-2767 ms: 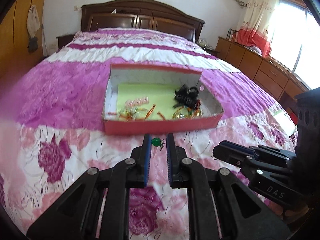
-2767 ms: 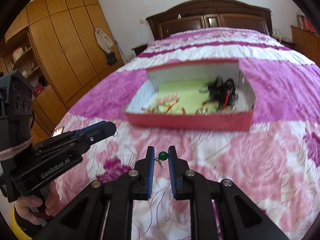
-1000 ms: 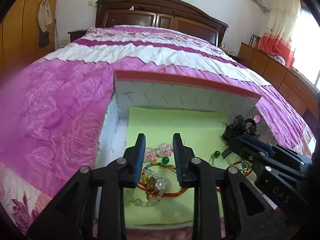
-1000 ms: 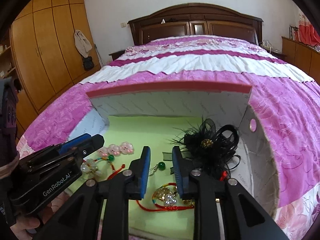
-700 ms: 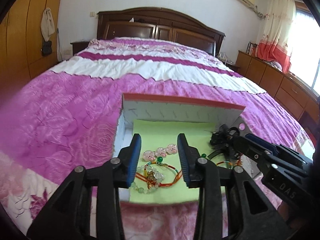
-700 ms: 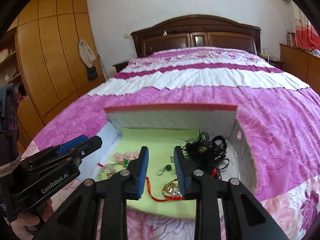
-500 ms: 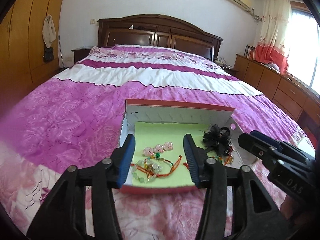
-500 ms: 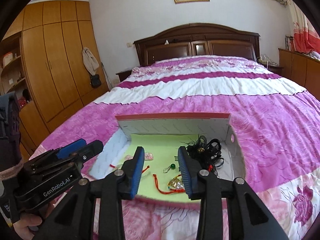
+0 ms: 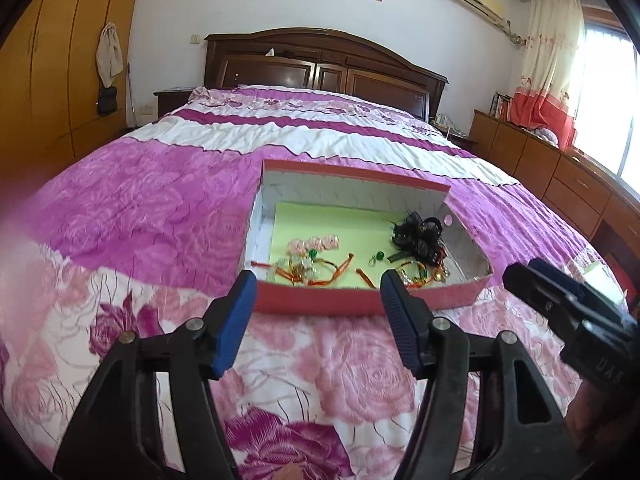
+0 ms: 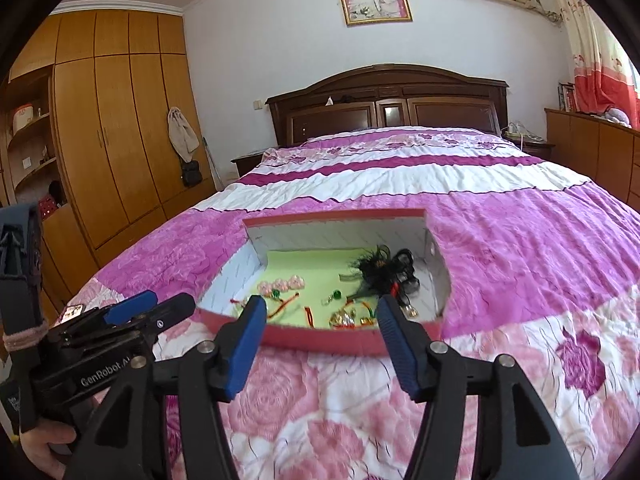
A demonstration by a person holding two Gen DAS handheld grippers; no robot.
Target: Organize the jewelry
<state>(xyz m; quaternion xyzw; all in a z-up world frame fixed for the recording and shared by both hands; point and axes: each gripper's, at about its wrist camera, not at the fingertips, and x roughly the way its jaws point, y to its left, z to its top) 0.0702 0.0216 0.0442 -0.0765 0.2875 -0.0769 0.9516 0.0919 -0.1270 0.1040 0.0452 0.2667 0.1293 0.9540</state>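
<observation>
A red cardboard box [image 9: 320,302] with a green liner sits on the bed; it also shows in the right wrist view [image 10: 320,338]. Inside lie two green bead earrings [image 9: 313,254] [image 9: 379,256], pink flower clips [image 9: 314,243], red string bracelets [image 9: 332,270] and a black feather hairpiece [image 9: 418,236]. My left gripper [image 9: 318,316] is wide open and empty, held back above the quilt in front of the box. My right gripper [image 10: 320,336] is also wide open and empty in front of the box.
The bed has a pink and purple floral quilt [image 9: 120,208] and a dark wooden headboard [image 9: 320,64]. A wooden wardrobe [image 10: 112,132] stands left, low cabinets [image 9: 560,176] and a curtained window right.
Both grippers carried green bead earrings into the box, opened and left them on the green liner, then pulled back toward me and opened wider.
</observation>
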